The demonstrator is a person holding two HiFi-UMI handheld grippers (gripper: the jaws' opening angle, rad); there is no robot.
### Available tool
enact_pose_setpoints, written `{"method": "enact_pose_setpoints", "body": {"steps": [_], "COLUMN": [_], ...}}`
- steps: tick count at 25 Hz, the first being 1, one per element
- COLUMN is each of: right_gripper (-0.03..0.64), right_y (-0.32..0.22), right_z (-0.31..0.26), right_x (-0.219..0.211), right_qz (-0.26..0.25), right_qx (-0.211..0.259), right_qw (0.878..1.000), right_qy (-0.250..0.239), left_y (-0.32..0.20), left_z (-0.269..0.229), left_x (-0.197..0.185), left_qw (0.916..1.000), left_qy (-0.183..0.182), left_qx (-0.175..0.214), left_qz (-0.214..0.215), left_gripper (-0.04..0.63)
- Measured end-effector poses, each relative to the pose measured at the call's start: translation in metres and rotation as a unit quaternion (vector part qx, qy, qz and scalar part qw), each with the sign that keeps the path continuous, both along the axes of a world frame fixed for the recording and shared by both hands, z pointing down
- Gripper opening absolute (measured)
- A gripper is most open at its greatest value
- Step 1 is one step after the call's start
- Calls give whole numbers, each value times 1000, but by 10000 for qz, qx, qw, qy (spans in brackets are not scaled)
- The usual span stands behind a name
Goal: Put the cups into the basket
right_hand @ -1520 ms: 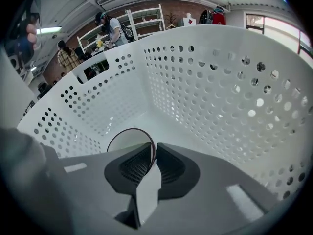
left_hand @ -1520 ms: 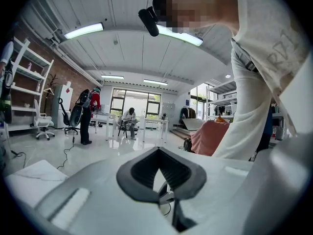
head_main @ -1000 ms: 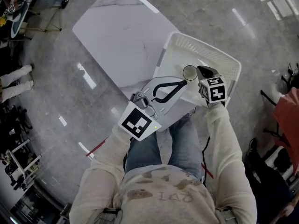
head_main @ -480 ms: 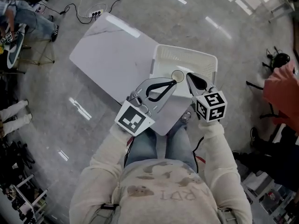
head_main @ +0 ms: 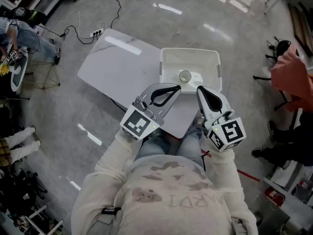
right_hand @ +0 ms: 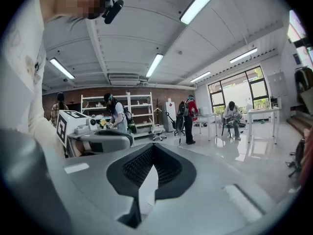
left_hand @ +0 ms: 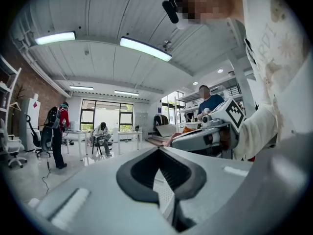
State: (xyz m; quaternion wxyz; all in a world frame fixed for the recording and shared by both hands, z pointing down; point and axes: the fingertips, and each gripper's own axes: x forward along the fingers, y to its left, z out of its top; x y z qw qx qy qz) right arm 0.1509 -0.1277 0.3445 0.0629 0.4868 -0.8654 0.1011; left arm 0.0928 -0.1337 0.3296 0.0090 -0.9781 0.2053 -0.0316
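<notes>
Two grippers closed and empty, one cup already in the basket.
Both the left gripper (head_main: 172,89) and the right gripper (head_main: 201,92) hang side by side above the near edge of the white table (head_main: 122,65), just short of the white slatted basket (head_main: 213,67) at the table's right end. In the left gripper view the jaws of the left gripper (left_hand: 157,150) meet at their tips with nothing between the ribbed pads. The right gripper view shows the right gripper (right_hand: 152,146) pressed together in the same way, holding nothing. A clear round cup (head_main: 185,76) stands upright inside the basket, close to its near wall and apart from both grippers.
</notes>
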Motion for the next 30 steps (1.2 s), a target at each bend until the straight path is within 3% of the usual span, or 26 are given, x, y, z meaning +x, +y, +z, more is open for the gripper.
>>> {"method": "enact_pose_setpoints", "body": {"steps": [3, 8, 30], "right_gripper": [25, 25, 25], "right_y": [25, 45, 53], "right_z": [-20, -28, -53], "right_x": [-8, -9, -19], "right_qz": [61, 31, -407], "right_qx": [287, 384, 632], "right_qw": [9995, 9989, 9963], "right_qy": [-124, -283, -407], "left_y": [15, 33, 51], "left_z": [-9, -15, -47], "left_x": [-1, 8, 12], "left_qw": [9998, 9997, 9987], "left_qy": [-7, 84, 138], "left_qx": [70, 54, 464], "left_qz": [167, 216, 178], "left_gripper": [0, 0, 1]}}
